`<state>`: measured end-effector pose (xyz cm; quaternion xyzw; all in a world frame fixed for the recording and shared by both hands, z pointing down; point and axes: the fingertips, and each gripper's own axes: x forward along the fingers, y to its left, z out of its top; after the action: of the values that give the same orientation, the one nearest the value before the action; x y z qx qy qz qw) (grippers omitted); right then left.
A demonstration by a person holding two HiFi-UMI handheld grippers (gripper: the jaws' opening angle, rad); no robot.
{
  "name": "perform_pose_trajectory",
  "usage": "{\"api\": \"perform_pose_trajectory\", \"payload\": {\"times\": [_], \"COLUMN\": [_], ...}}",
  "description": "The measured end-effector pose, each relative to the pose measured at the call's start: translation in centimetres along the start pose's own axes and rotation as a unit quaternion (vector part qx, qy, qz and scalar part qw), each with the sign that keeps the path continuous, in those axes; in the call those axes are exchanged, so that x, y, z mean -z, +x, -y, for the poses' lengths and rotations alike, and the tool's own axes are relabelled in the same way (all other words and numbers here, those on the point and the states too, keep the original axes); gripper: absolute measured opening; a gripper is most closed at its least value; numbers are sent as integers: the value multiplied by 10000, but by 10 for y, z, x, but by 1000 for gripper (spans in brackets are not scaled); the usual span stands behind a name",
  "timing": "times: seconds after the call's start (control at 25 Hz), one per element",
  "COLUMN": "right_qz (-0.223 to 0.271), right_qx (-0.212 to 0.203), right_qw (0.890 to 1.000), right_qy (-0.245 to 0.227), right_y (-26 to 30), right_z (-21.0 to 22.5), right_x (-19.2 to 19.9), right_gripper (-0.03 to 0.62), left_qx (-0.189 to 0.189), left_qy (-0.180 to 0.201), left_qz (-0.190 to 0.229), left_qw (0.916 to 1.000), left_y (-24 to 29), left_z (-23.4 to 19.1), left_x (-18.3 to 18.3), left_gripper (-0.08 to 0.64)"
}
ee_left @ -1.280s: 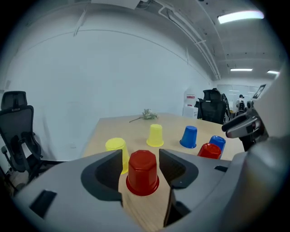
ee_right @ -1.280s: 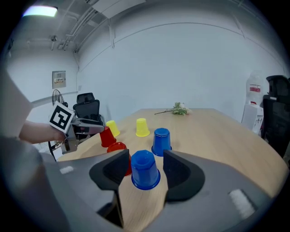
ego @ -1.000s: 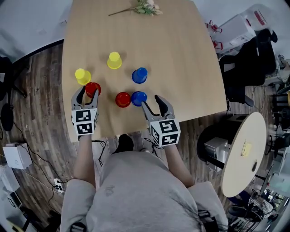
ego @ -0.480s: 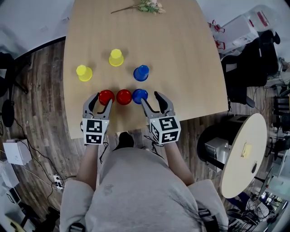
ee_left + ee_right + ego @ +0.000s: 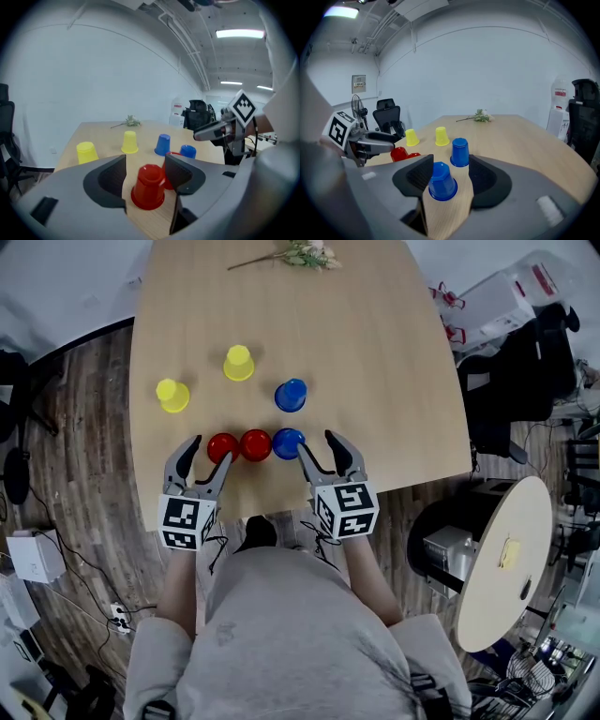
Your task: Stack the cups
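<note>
- Jaws of the left gripper [image 5: 212, 450] are opening, spread wide around a red cup [image 5: 149, 186] that stands free between them, pressed by neither side.
- Jaws of the right gripper [image 5: 315, 441] are wide too, with a blue cup [image 5: 442, 182] between their tips, not clamped.
- Both cups sit in a row with a second red cup [image 5: 255, 444] at the counter's [image 5: 375, 352] 6 o'clock edge. Another blue cup [image 5: 291, 395] is at 12 o'clock of the row, and the yellow cups [image 5: 238, 364] are toward 10 o'clock.
- Nothing is stacked yet; this looks like grouping by colour.
- Next, probably: close on one upturned cup, lift it clear and centre it over its match.
</note>
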<state>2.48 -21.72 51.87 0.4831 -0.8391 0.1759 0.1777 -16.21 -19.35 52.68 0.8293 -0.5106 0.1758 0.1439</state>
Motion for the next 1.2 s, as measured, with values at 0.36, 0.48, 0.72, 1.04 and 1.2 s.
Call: {"api": "perform_pose_trajectory", "payload": {"times": [0.36, 0.48, 0.72, 1.04, 1.2], "right_qz": [9, -3, -29, -165, -347], "right_qx": [142, 225, 388, 291, 136], "right_qw": [9999, 9997, 9992, 9994, 9993], "right_qy": [90, 111, 134, -88, 28], "right_y": [8, 9, 13, 54, 84], "right_z": [8, 11, 19, 24, 25], "right_x": [-6, -8, -13, -27, -22], "right_gripper": [238, 238, 238, 238, 238], "left_qx": [-1251, -1439, -1592, -1296, -876], "left_qy": [74, 4, -157, -206, -43], "left_qz": [37, -278, -552, -184, -159], "left_qw": [9921, 9892, 9856, 9912, 9960], "left_y": [15, 35, 54, 32, 13], "left_z": [-121, -145, -168, -153, -126], "left_x": [-29, -14, 5, -15, -22], "left_gripper": [244, 244, 247, 219, 219]}}
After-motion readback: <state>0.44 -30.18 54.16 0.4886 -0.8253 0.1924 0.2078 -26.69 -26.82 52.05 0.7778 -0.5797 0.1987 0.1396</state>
